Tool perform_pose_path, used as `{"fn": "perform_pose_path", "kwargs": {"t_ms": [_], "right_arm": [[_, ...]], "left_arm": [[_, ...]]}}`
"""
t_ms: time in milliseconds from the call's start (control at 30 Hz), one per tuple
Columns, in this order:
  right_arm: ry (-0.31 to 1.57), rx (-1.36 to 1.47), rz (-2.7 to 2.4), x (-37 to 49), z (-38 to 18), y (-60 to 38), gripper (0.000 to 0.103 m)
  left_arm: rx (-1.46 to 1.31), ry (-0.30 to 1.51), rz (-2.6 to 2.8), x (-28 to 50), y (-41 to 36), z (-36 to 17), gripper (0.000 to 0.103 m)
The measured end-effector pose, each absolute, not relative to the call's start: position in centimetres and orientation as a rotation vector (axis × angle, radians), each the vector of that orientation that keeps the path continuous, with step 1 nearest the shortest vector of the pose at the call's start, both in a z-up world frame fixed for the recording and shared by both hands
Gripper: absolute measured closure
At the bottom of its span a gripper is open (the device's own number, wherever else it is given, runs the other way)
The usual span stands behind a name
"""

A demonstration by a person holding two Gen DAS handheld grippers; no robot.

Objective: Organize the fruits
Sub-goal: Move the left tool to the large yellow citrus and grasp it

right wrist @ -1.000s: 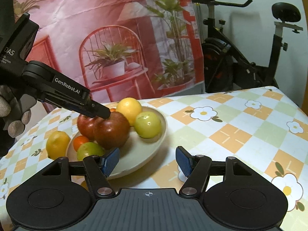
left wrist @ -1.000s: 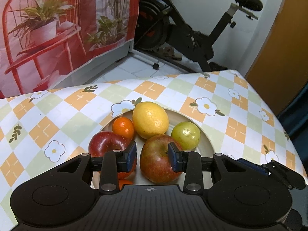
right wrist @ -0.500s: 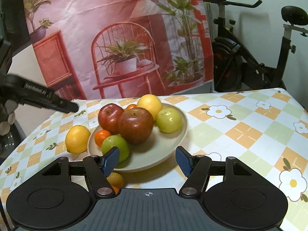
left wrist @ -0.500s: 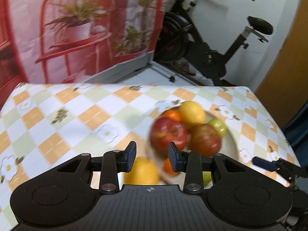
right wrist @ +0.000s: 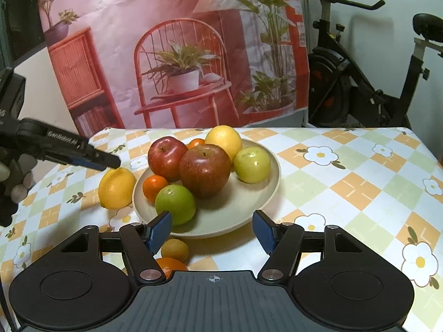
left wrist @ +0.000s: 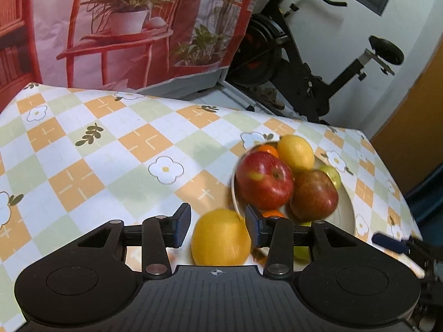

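Round yellow lemon (right wrist: pixel 117 187) resting on the checked floral tablecloth (right wrist: pixel 346 182), just beside the left rim of the shallow cream ceramic plate (right wrist: pixel 265 166); seen in the left wrist view between the blue pads of the left gripper (left wrist: pixel 218 224), jaws opening, right pad close against the fruit, left pad apart from it, no grip; seen from the right wrist view, left gripper's black fingertips (right wrist: pixel 110 161) poised just above the lemon. On the plate: bright red apple (right wrist: pixel 167 158), darker red apple (right wrist: pixel 205 169), second yellow lemon (right wrist: pixel 224 139), two green apples (right wrist: pixel 175 204) (right wrist: pixel 252 165), small orange mandarin (right wrist: pixel 155 184), another mandarin (right wrist: pixel 196 143) behind. Right gripper (right wrist: pixel 212 231) partly open, holding nothing, hovering over the plate's near rim; small brown kiwi (right wrist: pixel 175 249) and an orange fruit (right wrist: pixel 170 265) on the cloth just below its left pad.
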State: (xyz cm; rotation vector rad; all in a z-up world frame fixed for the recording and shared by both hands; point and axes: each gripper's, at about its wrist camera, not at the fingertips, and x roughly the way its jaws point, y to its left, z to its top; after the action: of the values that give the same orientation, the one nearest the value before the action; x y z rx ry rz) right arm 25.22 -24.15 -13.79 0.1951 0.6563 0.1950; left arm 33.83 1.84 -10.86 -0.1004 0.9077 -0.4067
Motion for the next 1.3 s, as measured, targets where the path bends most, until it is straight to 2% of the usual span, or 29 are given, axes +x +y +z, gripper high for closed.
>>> {"fn": "perform_pose_path", "kwargs": {"t_ms": [233,333,633,1067,1300], "right_arm": [[0.679,0.162,0.198,25.4,-13.4,-23.2,0.042],[0.687,0.148,0.199,25.5,-13.3,-22.9,0.042],[0.709,0.097,0.276,26.7,-12.6,-19.8,0.042],[0.798,-0.053,0.496,31.1,-13.7,-9.9,0.042],[0.814,-0.131,0.555,33.1,-14.6,-6.6,0.048]], "left_arm": [[-0.138,0.948,-0.413,36.5,0.7,-12.2,0.059],[-0.141,0.987,-0.418,36.8,0.9,-13.1,0.071],[-0.226,0.984,-0.472,35.0,4.4,-12.4,0.071],[-0.335,0.947,-0.462,32.1,9.2,-12.4,0.071],[-0.387,0.938,-0.446,31.9,10.7,-13.0,0.071]]}}
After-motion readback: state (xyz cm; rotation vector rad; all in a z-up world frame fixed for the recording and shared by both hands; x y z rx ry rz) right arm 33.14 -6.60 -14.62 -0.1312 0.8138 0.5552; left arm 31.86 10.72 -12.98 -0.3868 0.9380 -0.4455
